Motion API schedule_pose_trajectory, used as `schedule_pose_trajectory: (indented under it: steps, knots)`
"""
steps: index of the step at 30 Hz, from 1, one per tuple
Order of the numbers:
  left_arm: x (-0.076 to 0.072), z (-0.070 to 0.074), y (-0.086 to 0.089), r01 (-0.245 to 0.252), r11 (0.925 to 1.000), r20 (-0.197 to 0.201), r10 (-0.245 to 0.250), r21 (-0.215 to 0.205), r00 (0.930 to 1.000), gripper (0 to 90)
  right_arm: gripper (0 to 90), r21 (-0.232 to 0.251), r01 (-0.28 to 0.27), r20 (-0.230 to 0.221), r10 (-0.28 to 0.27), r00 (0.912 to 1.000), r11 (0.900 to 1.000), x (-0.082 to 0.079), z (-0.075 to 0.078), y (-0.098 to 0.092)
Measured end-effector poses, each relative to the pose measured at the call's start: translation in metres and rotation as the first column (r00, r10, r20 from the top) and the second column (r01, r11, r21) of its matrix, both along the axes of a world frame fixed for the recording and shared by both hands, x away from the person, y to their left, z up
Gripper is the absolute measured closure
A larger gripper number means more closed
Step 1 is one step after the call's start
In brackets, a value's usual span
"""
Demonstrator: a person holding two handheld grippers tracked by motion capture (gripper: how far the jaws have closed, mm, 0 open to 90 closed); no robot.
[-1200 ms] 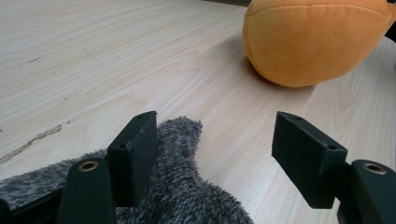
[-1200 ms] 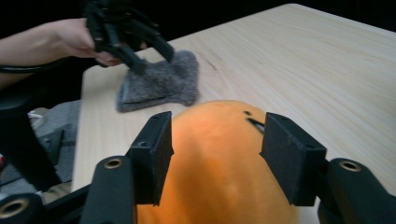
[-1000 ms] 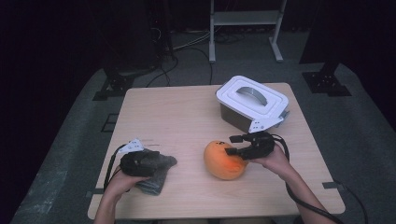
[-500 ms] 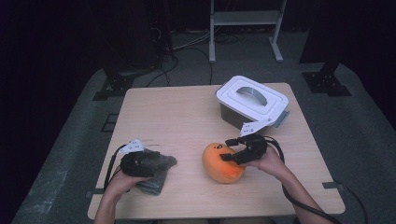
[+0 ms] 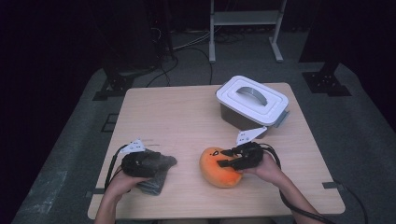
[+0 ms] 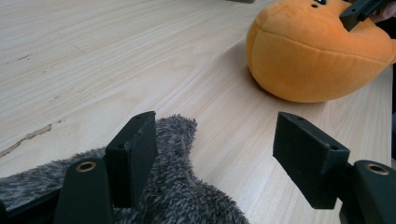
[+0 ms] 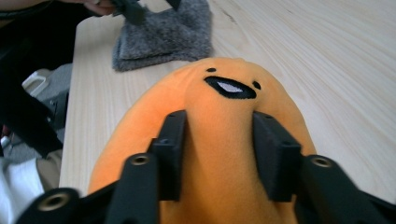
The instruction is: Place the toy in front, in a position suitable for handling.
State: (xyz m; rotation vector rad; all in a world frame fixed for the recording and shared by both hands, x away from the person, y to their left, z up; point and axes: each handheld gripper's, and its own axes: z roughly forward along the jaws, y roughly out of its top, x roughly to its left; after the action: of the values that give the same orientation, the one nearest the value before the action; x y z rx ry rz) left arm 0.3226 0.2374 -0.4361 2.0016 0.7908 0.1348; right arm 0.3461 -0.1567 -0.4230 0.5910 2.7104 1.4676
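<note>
Right gripper (image 5: 227, 158) first: we see its two black jaws clamped into the top of the round orange plush toy with a small stitched face (image 5: 219, 166), jaws having just been closing, and in the right gripper view the fabric bulges up between the pads (image 7: 171, 154), so we call it a pinch grip on the plush. Toy sits on the pale wooden table (image 5: 177, 116) at the near right-of-centre, directly under and ahead of that gripper, face end pointing away from the hand toward the table's left side; its long axis runs roughly along the jaws' line of sight. Right hand is clearly the nearer one; we judge any lift should go straight up with this grip. Left gripper (image 5: 161, 161) rests low over the grey fuzzy cloth (image 5: 156, 173) at the near left, jaws parted; in the left gripper view one pad (image 6: 135, 154) lies against the fur while the other stands off over bare wood, so nothing is squeezed. Orange toy lies just beyond it, apart from the cloth. Farther out, the white lidded plastic box with a handle (image 5: 252, 99) stands at the far right, well apart from the toy.
</note>
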Motion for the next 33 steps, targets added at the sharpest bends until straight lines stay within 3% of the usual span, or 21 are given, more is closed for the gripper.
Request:
schedule_pose_trajectory:
  steps: [5,7,12,15,17,23,28,33]
  knots:
    - [0.0,0.0,0.0,0.004,1.0,-0.004,-0.004,0.0,1.0,29.6,66.6,0.01,-0.117,0.03,0.116,0.9928,0.993,0.001,0.006,-0.003]
    - [0.001,0.0,-0.001,0.004,1.0,-0.005,-0.004,-0.001,1.0,29.3,66.7,-0.015,-0.179,0.05,0.179,0.9825,0.984,0.003,0.011,-0.002]
    - [0.001,0.0,-0.001,0.009,1.0,-0.006,-0.009,0.001,0.9999,29.3,66.2,-0.1,-0.292,0.112,0.302,0.9466,0.951,0.003,0.022,0.002]
    - [0.001,0.0,-0.001,0.009,1.0,-0.006,-0.009,-0.001,0.9999,28.9,60.6,-0.083,-0.344,0.093,0.351,0.932,0.935,0.0,0.018,0.003]
    - [0.001,0.0,-0.001,0.009,1.0,-0.006,-0.009,-0.003,0.9999,28.9,54.7,-0.043,-0.355,0.076,0.358,0.9308,0.934,-0.003,0.015,0.003]
    - [0.0,-0.001,-0.003,0.012,0.9999,-0.01,-0.012,0.0,0.9999,28.8,45.4,0.027,-0.303,0.063,0.301,0.9516,0.953,-0.006,0.014,-0.003]
    - [0.0,-0.001,-0.003,0.013,0.9999,-0.011,-0.013,-0.001,0.9998,28.7,42.5,0.054,-0.268,0.053,0.265,0.9628,0.962,-0.005,0.015,-0.007]
    - [0.001,-0.001,-0.003,0.013,0.9999,-0.01,-0.013,0.0,0.9999,28.7,41.2,0.057,-0.246,0.054,0.243,0.9685,0.968,-0.004,0.016,-0.008]
